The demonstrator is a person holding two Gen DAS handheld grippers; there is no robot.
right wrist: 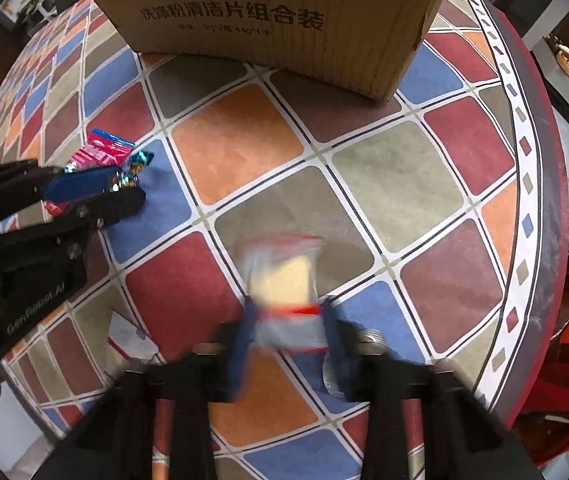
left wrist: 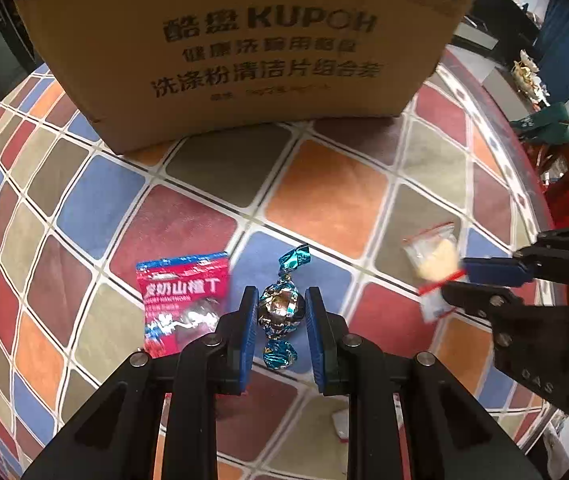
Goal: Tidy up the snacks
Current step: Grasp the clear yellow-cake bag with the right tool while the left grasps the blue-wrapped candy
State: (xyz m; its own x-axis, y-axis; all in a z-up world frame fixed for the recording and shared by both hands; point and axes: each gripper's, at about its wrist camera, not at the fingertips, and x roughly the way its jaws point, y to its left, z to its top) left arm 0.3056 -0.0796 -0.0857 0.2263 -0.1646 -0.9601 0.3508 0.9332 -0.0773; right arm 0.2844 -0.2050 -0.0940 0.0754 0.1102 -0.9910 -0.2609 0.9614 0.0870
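The left wrist view looks steeply down from close above the tiled surface (left wrist: 324, 184), along its own jaws, facing the cardboard box (left wrist: 244, 40) at twelve o'clock; the right gripper (left wrist: 454, 280) enters at three o'clock. The right wrist view looks straight down, equally near, same box (right wrist: 284, 12) at twelve, the left gripper (right wrist: 124, 188) at nine o'clock. Both share the box front and the tiles between.
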